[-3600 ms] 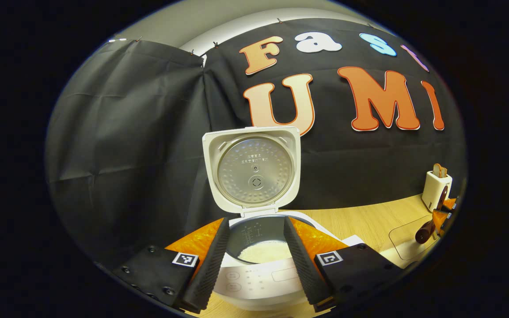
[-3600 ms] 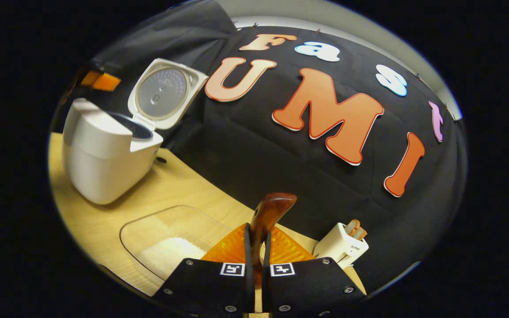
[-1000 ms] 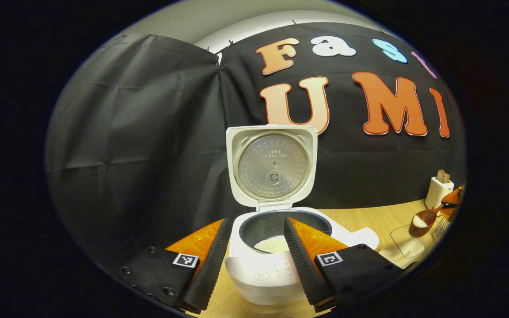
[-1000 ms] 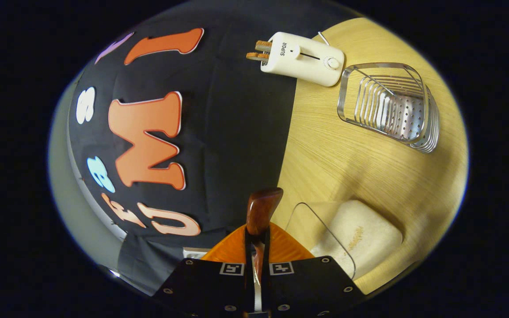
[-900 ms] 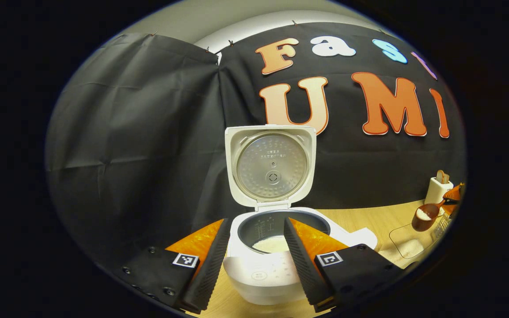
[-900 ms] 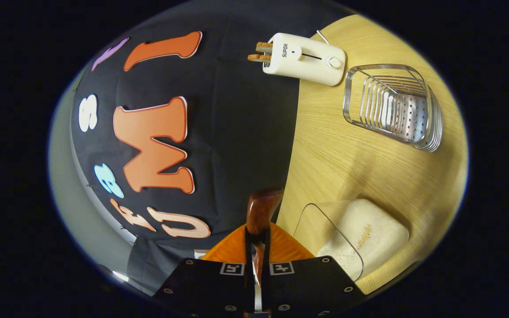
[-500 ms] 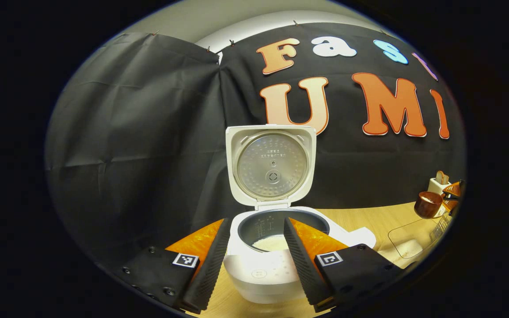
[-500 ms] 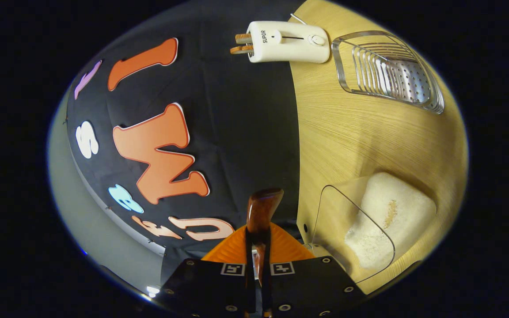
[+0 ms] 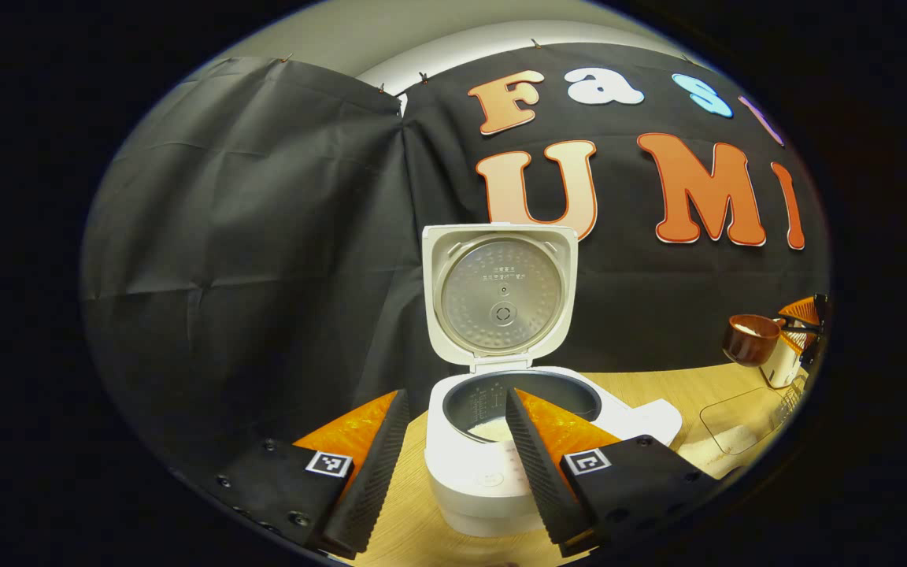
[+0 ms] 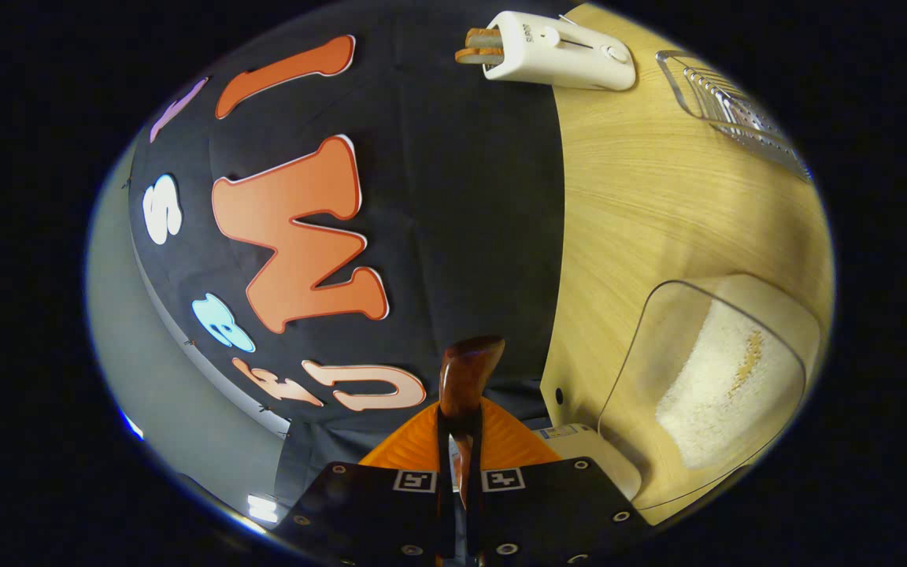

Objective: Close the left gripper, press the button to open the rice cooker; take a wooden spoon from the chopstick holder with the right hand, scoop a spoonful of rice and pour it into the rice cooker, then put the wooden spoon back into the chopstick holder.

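Note:
The white rice cooker (image 9: 493,480) stands with its lid (image 9: 501,295) upright, and some rice lies in its inner pot (image 9: 493,429). My left gripper (image 9: 455,398) is open just in front of it, one finger on each side of the pot's near rim. Far right and above the table, the wooden spoon (image 9: 749,339) carries rice in its bowl, held by my right gripper (image 9: 804,323). In the right gripper view, that gripper (image 10: 459,441) is shut on the spoon's handle (image 10: 465,374). The white chopstick holder (image 10: 560,51) stands by the wall with wooden utensils in it.
A clear tray (image 10: 725,378) holding loose rice sits on the wooden table (image 10: 642,205) below the spoon, right of the cooker (image 9: 741,425). A metal wire rack (image 10: 737,102) stands beside the chopstick holder. Black cloth closes off the back.
The right gripper has lifted the rice-filled spoon out of the clear tray and up above the table. The left gripper stays open and has shifted slightly left of the cooker.

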A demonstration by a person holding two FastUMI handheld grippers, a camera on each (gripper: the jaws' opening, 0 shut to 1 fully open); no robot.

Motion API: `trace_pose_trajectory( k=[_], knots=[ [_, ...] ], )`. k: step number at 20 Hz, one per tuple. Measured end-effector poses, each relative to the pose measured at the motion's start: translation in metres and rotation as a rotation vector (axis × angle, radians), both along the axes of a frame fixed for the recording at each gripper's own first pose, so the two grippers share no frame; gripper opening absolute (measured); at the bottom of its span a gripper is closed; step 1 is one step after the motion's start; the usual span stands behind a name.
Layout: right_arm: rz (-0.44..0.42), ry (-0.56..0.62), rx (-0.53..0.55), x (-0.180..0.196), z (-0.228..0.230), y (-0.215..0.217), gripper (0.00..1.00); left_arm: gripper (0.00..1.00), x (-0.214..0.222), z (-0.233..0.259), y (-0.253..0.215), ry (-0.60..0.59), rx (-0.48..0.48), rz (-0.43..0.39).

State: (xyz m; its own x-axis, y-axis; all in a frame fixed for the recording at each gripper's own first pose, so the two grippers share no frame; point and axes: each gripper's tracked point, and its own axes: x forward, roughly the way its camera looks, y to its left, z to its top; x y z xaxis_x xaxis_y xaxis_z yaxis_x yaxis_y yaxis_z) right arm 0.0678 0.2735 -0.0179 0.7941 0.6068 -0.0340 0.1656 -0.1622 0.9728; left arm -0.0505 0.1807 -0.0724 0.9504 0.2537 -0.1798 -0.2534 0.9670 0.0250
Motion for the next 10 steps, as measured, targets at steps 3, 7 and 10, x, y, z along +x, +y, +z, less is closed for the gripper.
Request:
trace_pose_trajectory(
  k=[3, 7, 10],
  knots=[
    [0.036, -0.053, -0.018, 0.003, 0.023, 0.029, 0.06, 0.84, -0.005, 0.001, 0.011, -0.007, 0.006, 0.023],
    [0.04, -0.139, -0.098, 0.012, 0.048, 0.062, 0.06, 0.83, -0.014, 0.001, 0.022, -0.014, 0.032, 0.039],
    [0.025, -0.189, -0.128, 0.026, 0.068, 0.088, 0.06, 0.87, -0.017, -0.001, 0.029, -0.01, 0.03, 0.05]
  ],
)
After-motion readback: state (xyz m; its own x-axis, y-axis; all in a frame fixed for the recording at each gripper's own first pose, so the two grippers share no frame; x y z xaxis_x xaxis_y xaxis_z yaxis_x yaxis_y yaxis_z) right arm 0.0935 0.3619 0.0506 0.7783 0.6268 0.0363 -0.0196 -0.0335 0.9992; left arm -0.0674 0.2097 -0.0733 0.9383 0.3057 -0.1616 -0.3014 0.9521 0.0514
